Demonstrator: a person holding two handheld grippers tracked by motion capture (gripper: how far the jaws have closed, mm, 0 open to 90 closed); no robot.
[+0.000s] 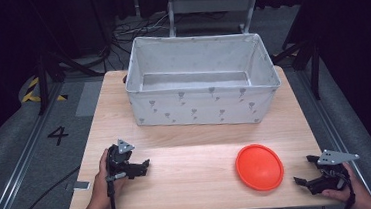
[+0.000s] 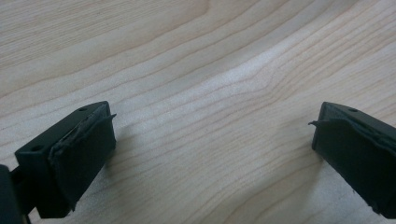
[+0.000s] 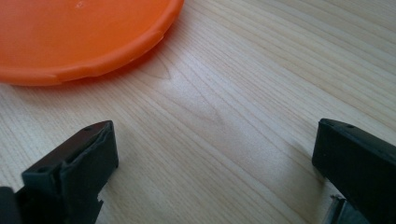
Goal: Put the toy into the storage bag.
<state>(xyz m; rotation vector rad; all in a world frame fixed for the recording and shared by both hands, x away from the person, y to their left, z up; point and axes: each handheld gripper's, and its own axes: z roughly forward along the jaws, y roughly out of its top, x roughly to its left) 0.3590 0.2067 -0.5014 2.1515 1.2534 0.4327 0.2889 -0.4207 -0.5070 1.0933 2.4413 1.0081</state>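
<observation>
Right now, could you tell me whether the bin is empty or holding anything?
Empty, as far as it shows: the bin stands open-topped, with bare pale lining down to its floor. The orange disc lies outside it, on the table.

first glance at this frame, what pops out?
The orange plate grabs the eye first, lying flat at the near right of the wooden table, just ahead of the open right gripper. Next is the big grey fabric bin at the table's far side, open-topped with nothing visible inside. The left gripper, also open, rests at the near left over bare wood.
</observation>
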